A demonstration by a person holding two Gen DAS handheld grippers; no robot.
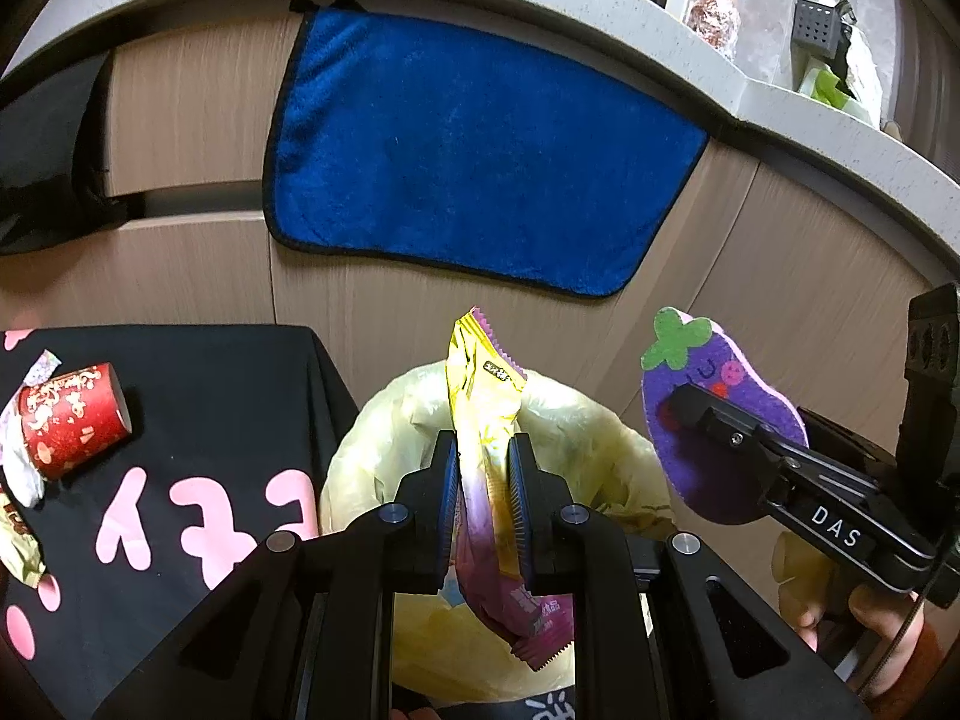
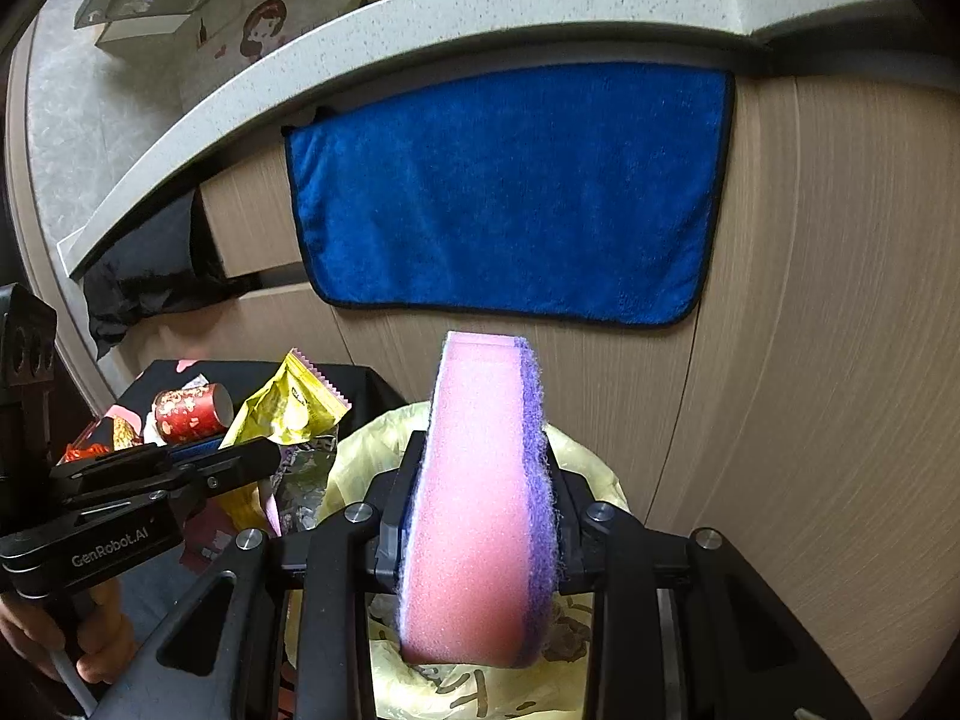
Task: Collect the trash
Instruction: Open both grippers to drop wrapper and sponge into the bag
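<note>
Left wrist view: the left hand-held gripper [image 1: 483, 480] clamps a snack wrapper [image 1: 489, 450] and the right hand-held gripper [image 2: 480, 510] clamps a sponge [image 2: 480, 504], both over the yellow-lined trash bag [image 1: 576, 438], seemingly for dropping.

I am seeing a shiny crinkly wrapper [image 1: 487, 420], a soft foamy sponge [image 2: 474, 498] with a rough purple side, a fluffy blue towel [image 1: 474, 150], and a thin plastic bag [image 1: 576, 432] looking smooth.
</note>
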